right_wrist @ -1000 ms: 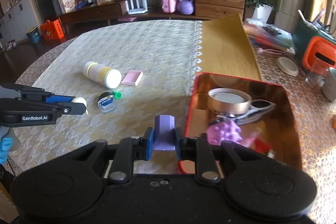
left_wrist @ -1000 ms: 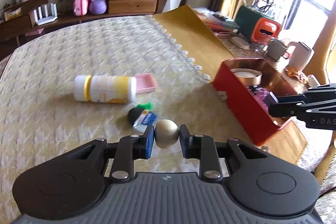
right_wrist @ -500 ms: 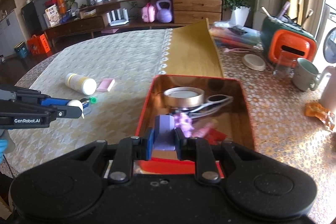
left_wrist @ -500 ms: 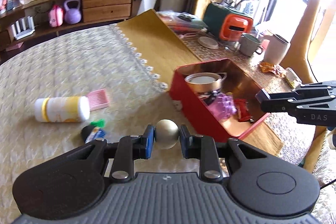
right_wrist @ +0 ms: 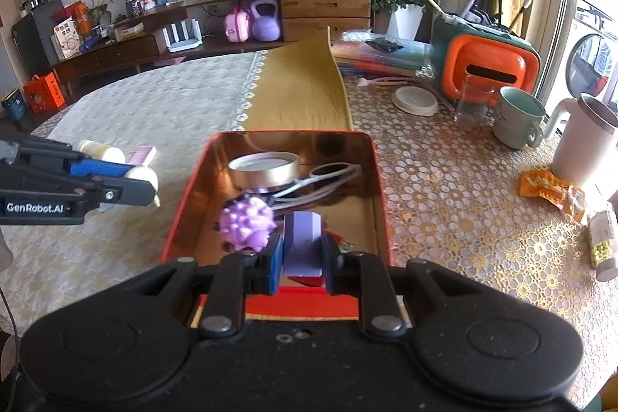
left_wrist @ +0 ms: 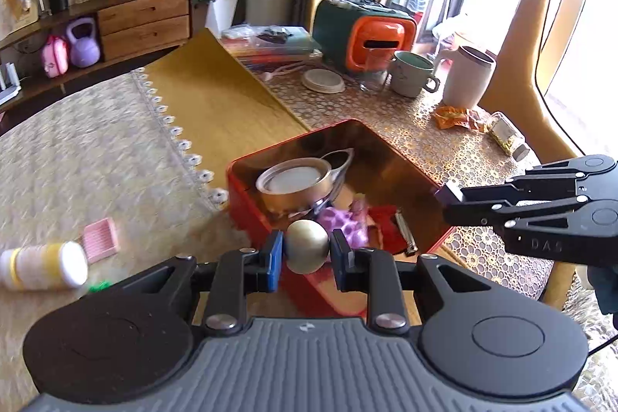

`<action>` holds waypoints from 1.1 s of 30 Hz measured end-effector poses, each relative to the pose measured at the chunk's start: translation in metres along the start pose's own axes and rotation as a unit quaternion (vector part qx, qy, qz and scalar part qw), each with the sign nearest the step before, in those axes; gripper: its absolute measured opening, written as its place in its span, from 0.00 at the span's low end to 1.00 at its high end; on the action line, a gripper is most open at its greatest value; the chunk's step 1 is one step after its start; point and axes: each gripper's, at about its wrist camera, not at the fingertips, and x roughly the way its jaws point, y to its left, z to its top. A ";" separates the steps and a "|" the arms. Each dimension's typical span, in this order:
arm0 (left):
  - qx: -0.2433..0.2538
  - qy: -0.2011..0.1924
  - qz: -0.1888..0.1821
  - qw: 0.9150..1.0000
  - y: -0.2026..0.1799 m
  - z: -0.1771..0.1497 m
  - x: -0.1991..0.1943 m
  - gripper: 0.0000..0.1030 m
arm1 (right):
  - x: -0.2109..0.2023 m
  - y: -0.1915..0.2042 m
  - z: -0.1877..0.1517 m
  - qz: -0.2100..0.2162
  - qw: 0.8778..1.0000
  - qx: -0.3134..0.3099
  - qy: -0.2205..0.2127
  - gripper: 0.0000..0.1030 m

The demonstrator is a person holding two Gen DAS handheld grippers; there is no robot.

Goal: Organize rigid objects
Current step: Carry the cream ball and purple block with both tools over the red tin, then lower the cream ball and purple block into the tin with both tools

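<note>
My left gripper [left_wrist: 307, 251] is shut on a pale gold ball [left_wrist: 307, 246] and holds it over the near left edge of the red tin box [left_wrist: 247, 203]. My right gripper [right_wrist: 301, 255] is shut on a lilac block [right_wrist: 303, 242] just over the near end of the same box [right_wrist: 181, 215]. The box holds a round gold lid [right_wrist: 264, 170], scissors [right_wrist: 328, 176] and a purple spiky ball [right_wrist: 245, 224]. A white-and-yellow bottle [left_wrist: 42, 265] and a pink card [left_wrist: 100, 240] lie on the cream cloth to the left.
To the right of the box stand a green mug [right_wrist: 517, 122], a white jug [right_wrist: 583, 145], an orange-and-green appliance [right_wrist: 486, 64], a snack wrapper [right_wrist: 548, 188] and a small jar [right_wrist: 600, 238]. A yellow runner [right_wrist: 301, 91] lies behind the box.
Both grippers have moved toward the red box with their loads. The left has swung right from the cloth to the box's edge. The right has come over the box's near end.
</note>
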 end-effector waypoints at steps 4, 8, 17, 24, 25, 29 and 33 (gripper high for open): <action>0.013 0.008 -0.004 1.000 -0.012 0.013 0.017 0.24 | 0.003 -0.009 -0.001 -0.003 1.000 0.002 0.001 0.19; 0.018 0.014 -0.009 1.000 -0.023 0.025 0.033 0.24 | 0.009 -0.015 0.000 -0.004 1.000 0.000 0.004 0.19; 0.042 0.027 -0.013 0.999 -0.051 0.045 0.074 0.24 | 0.026 -0.018 0.001 0.004 1.000 -0.005 0.013 0.19; 0.049 0.037 -0.004 0.998 -0.060 0.057 0.102 0.24 | 0.038 -0.021 0.001 0.010 1.000 0.002 0.028 0.19; 0.049 0.042 -0.004 0.998 -0.060 0.058 0.107 0.24 | 0.040 -0.021 0.000 0.011 0.999 0.003 0.030 0.19; 0.055 0.055 -0.005 0.997 -0.063 0.060 0.124 0.25 | 0.046 -0.019 0.000 0.015 0.999 0.002 0.037 0.19; 0.049 0.063 -0.014 0.997 -0.065 0.061 0.135 0.25 | 0.051 -0.020 -0.001 0.018 0.999 0.001 0.043 0.19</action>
